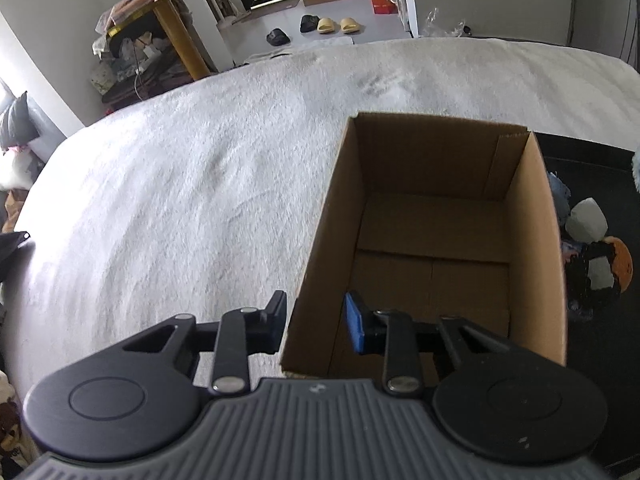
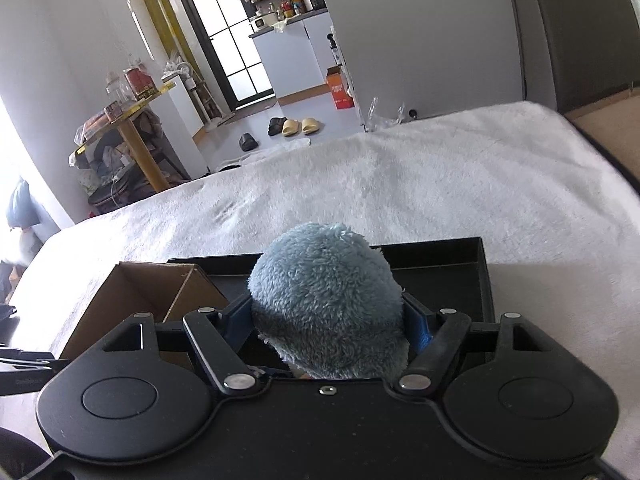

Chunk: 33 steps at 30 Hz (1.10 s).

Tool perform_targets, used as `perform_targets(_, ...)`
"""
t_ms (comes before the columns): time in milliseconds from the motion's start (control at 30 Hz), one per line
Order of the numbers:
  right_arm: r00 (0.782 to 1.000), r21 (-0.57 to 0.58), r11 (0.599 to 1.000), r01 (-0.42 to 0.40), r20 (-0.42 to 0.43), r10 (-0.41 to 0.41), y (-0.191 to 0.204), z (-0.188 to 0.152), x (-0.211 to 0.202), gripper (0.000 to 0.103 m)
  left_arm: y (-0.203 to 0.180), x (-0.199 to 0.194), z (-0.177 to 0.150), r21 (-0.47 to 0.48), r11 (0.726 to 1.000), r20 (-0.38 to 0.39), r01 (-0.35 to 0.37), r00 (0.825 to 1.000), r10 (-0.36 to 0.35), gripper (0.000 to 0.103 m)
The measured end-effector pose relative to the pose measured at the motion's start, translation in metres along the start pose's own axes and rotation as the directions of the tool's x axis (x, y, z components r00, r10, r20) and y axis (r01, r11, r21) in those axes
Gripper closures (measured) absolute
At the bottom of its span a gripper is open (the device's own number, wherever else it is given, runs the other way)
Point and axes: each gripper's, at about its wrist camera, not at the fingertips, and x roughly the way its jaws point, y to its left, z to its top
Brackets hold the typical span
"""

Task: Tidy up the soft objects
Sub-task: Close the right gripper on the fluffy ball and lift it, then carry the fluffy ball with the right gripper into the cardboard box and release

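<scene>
- The left gripper (image 1: 316, 322) straddles the near left wall of the cardboard box (image 1: 320, 240): one finger stands outside on the blanket side, and the blue-padded finger (image 1: 355, 322) is inside. The jaws are drawn narrow on that wall, though I cannot tell for sure that both pads press the card.
- The cardboard box sits open-topped on the white fluffy blanket (image 1: 180, 200), with nothing visible on its bare floor.
- Just beside the box on its right lies a black tray (image 1: 592, 168). In it, a small heap of soft things (image 1: 592, 256) shows past the box wall: a white piece, something black and white, and an orange patch. What each one is I cannot make out.
- The right gripper (image 2: 328, 320) is clamped about halfway closed on a blue fuzzy plush toy (image 2: 324, 284). Its blue pads press the toy's two sides, and the rounded top bulges up above the fingers.
- From the right wrist view, the toy hangs over the black tray (image 2: 448, 268), with the cardboard box (image 2: 136, 292) to the tray's left.
- Beyond the blanket, slippers (image 2: 296, 126) lie on the floor by a dark-framed glass door (image 2: 228, 40), and a cluttered round table (image 2: 132, 100) stands on a yellow post.
</scene>
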Motion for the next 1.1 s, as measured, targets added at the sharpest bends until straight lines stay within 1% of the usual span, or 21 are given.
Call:
perform_targets(100,1.0,-0.006,1.0,-0.005,0.002,0.005,0.006,0.002,-0.007,0.031,0.004,0.001,-0.004,-0.004,1.0,-0.001,0.015,1.0,-0.015,0.069)
perform_targets(267,1.0,-0.056,0.998,0.008,0.027,-0.006,0.027,0.009,-0.019,0.031,0.012,-0.005,-0.006,-0.01,0.999,0.043,0.038,0.998,-0.038,0.068)
perform_targets(500,0.999,-0.104,0.995,0.007,0.037,-0.003,0.057,0.012,-0.026,0.031,0.025,-0.008,-0.004,-0.039,0.995,0.072,0.087,0.994,-0.084,0.067)
perform_targets(633,0.999,-0.134,0.991,0.007,0.032,-0.002,0.074,0.01,-0.029,0.031,0.032,-0.006,-0.002,-0.05,0.993,0.07,0.108,0.992,-0.105,0.067)
perform_targets(800,1.0,-0.176,0.984,0.0,0.028,0.005,0.098,0.008,-0.029,0.03,0.036,-0.002,0.0,-0.056,0.987,0.069,0.152,0.987,-0.148,0.067)
perform_targets(1100,1.0,-0.26,0.966,-0.006,0.01,0.009,0.138,0.007,-0.017,0.03,0.049,0.014,0.001,-0.105,0.972,0.057,0.211,0.977,-0.206,0.067)
